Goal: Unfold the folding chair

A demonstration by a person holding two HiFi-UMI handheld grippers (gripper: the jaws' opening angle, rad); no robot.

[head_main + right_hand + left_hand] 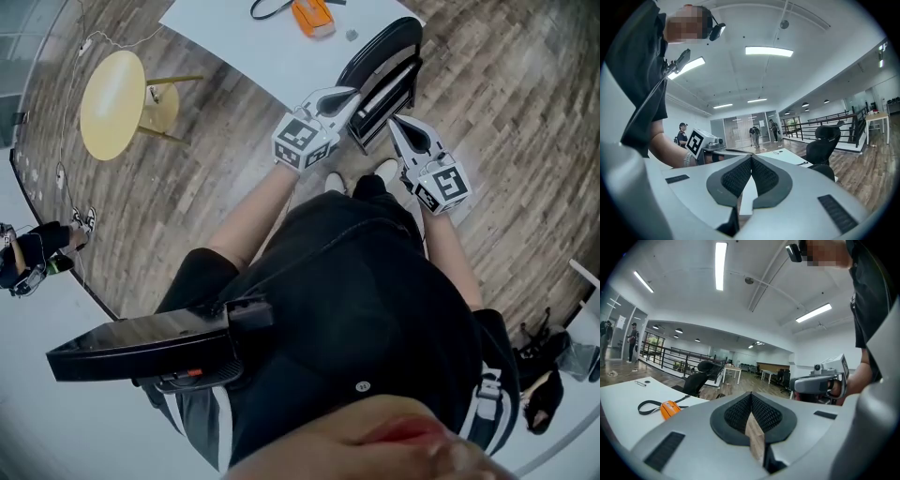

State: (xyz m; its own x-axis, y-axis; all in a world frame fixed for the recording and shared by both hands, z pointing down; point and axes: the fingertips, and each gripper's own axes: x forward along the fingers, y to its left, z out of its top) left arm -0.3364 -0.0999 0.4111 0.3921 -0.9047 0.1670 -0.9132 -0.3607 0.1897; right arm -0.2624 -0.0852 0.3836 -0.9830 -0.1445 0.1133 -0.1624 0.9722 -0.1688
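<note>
Chest unit (150, 347): black and flat, mounted on the wearer's dark shirt. It covers the lower left of the head view.
Left gripper (354, 96): jaws fully together with nothing held. Only wood floor shows through the slit behind the pads. The tip lies at the chair's near side; contact cannot be told.
Right gripper (394, 124): jaws fully together with nothing held. The tip is near the chair's lower part, just beside the left gripper's tip.
Shoes (335, 181): two light toes on the floor (225, 150), between the two grippers and just short of the chair's base.
Chair (384, 70): black, folded flat, standing on the floor directly ahead of both grippers. Its top overlaps the table's near corner in the head view.
Table (234, 42): white. Its near edge runs diagonally behind the chair and closes off that side.
Orange item (312, 17): lies on the table past the chair, towards the far edge.
Strap (270, 9): black, looped, on the table just beside the orange item.
Round table (112, 103): yellow top, on the floor well apart from the chair, on the left-gripper side.
Office chair (701, 373): black, beyond the table's far edge.
Railing (670, 355): dark bars across the room behind the office chair.
Bystanders (753, 136): small figures by the glass wall, far from the work area.
</note>
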